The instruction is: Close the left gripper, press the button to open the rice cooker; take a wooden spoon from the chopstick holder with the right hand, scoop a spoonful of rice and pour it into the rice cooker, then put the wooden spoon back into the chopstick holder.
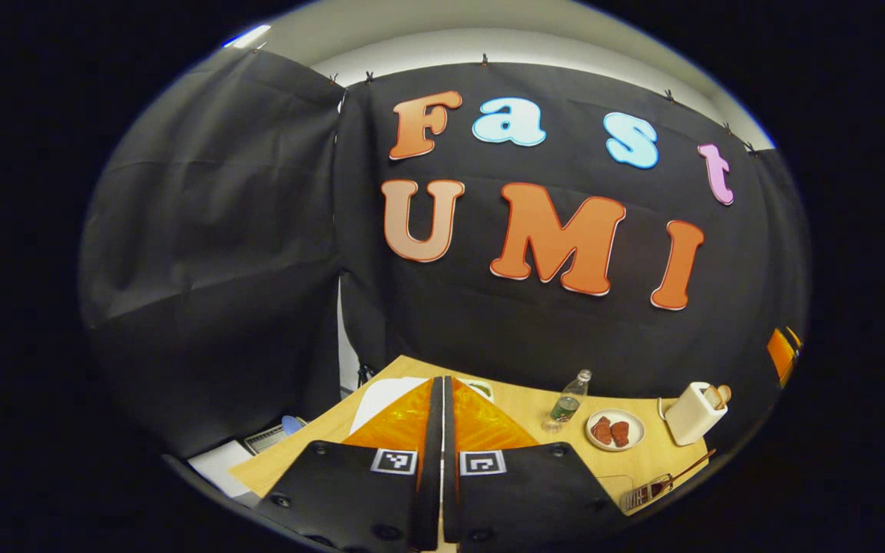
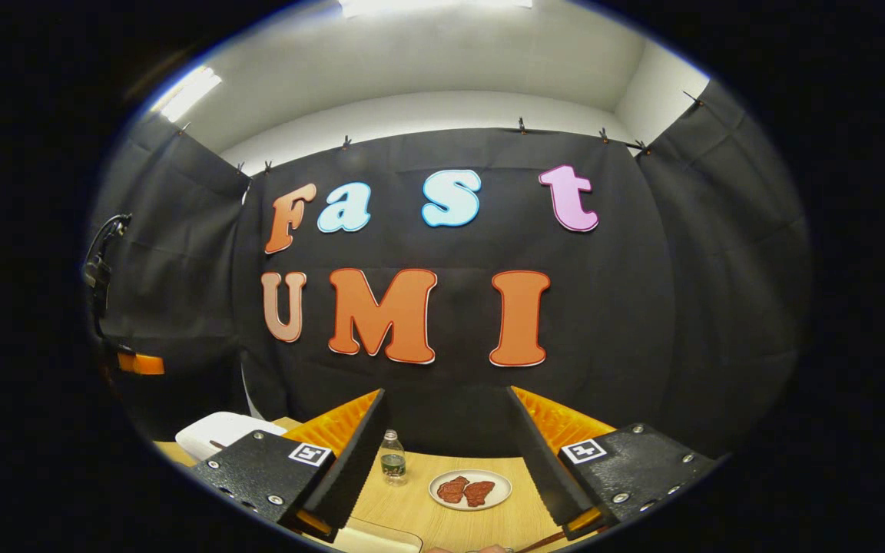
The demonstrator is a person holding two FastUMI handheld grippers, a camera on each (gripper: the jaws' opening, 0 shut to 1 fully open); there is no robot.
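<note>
Left tongs (image 1: 442, 388) are sitting closed at lower centre, fingers pressed together, holding nothing; white rice cooker (image 1: 382, 393) is peeking out behind them on the desk (image 1: 523, 405); chopstick holder (image 1: 692, 415) with wooden spoon (image 1: 720, 395) is standing lower right; right tongs (image 2: 446, 418) are hanging open and empty at lower centre.

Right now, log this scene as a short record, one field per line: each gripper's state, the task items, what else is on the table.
left gripper: shut, nothing between the fingers, raised above the table
right gripper: open, holding nothing
rice cooker: white, at the table's left end, partly hidden; lid state cannot be told
chopstick holder: white, upright, at the table's right end
wooden spoon: standing in the holder, not yet taken
plate: holds two reddish pieces
bottle: clear, upright, left of the plate
</note>
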